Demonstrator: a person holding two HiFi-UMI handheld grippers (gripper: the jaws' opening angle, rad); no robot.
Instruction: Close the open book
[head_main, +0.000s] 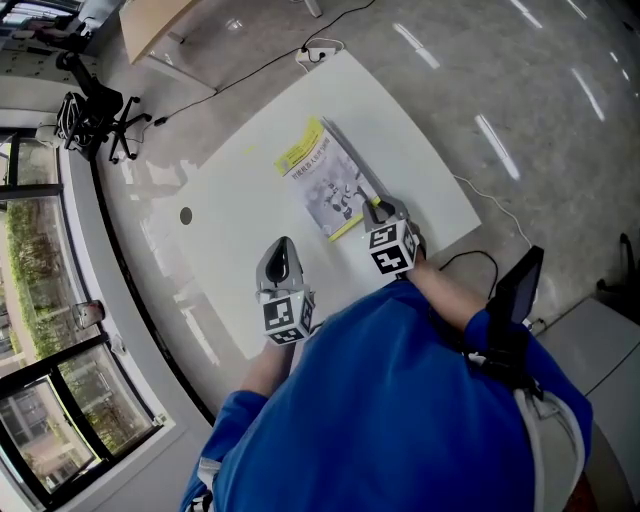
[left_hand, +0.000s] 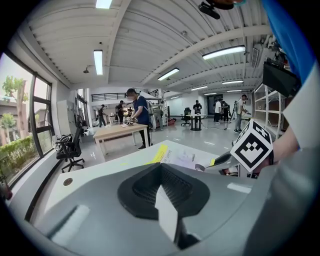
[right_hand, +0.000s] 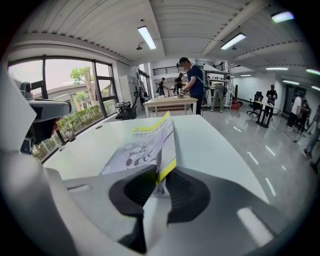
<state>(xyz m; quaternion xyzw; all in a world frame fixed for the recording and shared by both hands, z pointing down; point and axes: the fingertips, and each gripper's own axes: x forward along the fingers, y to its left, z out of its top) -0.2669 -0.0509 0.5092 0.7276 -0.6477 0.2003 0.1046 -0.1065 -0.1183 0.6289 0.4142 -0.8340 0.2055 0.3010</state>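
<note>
A thin book (head_main: 325, 180) with a grey and yellow cover lies on the white table (head_main: 240, 170), its cover down over the pages. My right gripper (head_main: 378, 210) is at the book's near right corner. In the right gripper view the yellow cover edge (right_hand: 167, 170) stands between the jaws of that gripper (right_hand: 159, 176), and I see no gap beside it. My left gripper (head_main: 281, 258) hovers over bare table to the left of the book, shut and holding nothing. The left gripper view shows its tips (left_hand: 161, 167) together, the book (left_hand: 180, 156) beyond, and the right gripper (left_hand: 220, 161) at the right.
A round cable hole (head_main: 186, 215) sits in the table at the left. A cable and plug (head_main: 320, 50) lie at the far corner. An office chair (head_main: 95, 110) stands on the floor by the windows. Several people stand at a wooden table (right_hand: 172, 104) far behind.
</note>
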